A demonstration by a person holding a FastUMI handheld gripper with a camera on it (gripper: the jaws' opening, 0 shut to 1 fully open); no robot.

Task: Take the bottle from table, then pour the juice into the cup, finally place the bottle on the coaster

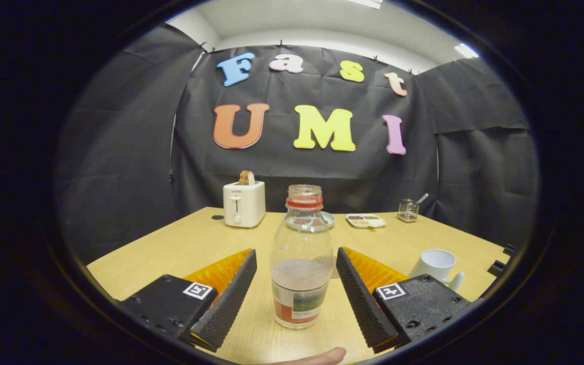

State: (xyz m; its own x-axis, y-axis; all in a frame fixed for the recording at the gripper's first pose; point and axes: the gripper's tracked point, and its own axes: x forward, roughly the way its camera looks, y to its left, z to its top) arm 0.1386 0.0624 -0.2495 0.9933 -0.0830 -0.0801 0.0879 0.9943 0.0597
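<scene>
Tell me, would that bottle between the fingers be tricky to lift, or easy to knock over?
The bottle looks tall and narrow, so a sideways nudge could tip it. It seems under half full, probably light. Its clear, smooth wall may be slippery. The gripper is open, fingers either side, not touching.

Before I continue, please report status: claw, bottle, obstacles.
Claw open, fingers either side of bottle, not touching. Bottle upright on table. Cup beyond right finger.

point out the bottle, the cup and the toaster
bottle (302,256), gripper view, clear glass body between the open jaws
cup (436,263), gripper view, white rim
toaster (244,204), gripper view, front face
</scene>
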